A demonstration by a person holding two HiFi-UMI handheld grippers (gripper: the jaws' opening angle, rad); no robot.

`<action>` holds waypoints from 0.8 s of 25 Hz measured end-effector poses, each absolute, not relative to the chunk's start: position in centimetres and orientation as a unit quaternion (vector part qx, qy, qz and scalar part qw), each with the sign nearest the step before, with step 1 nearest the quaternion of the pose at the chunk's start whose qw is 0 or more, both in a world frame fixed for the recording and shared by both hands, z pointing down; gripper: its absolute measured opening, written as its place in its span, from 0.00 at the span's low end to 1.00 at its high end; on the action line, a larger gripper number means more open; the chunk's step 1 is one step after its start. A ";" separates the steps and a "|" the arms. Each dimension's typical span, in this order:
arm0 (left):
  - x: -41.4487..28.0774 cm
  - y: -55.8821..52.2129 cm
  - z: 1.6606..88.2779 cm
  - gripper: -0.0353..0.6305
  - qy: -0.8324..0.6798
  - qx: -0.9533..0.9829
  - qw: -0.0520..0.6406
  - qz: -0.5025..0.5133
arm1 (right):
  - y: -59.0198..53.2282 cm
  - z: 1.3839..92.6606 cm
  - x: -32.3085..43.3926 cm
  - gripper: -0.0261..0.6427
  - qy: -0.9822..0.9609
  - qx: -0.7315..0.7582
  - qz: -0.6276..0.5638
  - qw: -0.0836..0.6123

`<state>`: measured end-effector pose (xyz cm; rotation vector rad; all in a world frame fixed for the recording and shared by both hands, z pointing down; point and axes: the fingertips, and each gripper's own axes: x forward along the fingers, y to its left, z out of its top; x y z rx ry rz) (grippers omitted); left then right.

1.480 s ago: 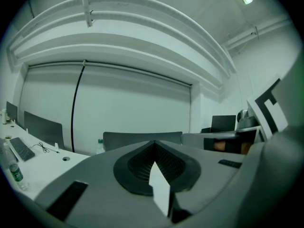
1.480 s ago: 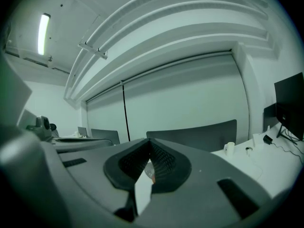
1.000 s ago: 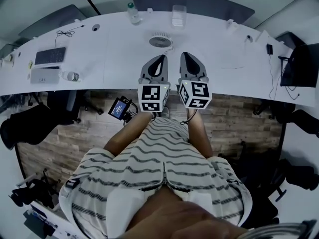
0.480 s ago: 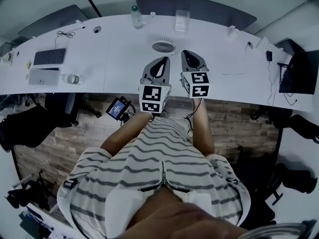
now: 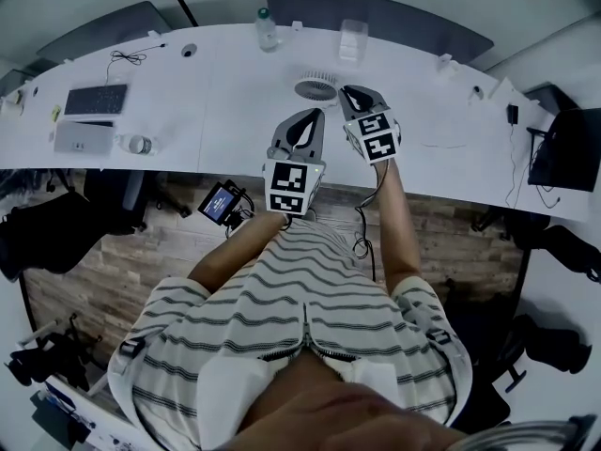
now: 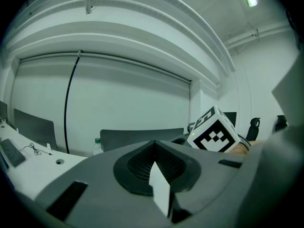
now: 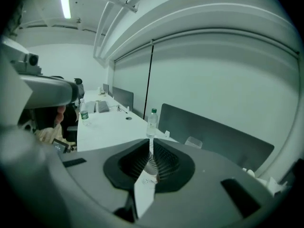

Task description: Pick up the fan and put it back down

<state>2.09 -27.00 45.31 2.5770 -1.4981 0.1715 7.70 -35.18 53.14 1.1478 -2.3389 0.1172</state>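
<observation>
The fan is a small round white one that lies grille-up on the white desk, just left of my right gripper's tip. That gripper is shut and empty, tilted down over the desk with its marker cube rolled sideways. In the right gripper view a strip of the fan's grille shows below the closed jaw line of the right gripper. My left gripper is shut too, held nearly level a little nearer than the fan. The left gripper view looks over the left gripper at the far wall and the right gripper's cube.
A water bottle and a clear cup stand at the desk's far edge by a grey divider. A keyboard, a flat grey device and a small bottle lie far left. Cables sit at the right.
My right gripper has gone forward and down over the desk to beside the fan, rolling as it went. The left gripper has edged slightly forward.
</observation>
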 end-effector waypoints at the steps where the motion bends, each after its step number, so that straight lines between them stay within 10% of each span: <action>1: 2.0 -27.1 45.4 0.06 -0.501 0.860 0.078 0.058 | -35.5 53.6 7.6 0.06 -0.867 0.415 0.038 0.274; 20: 0.2 -27.5 45.6 0.06 -0.503 0.859 0.071 0.063 | -38.7 60.0 5.6 0.26 -0.876 0.225 -0.003 0.427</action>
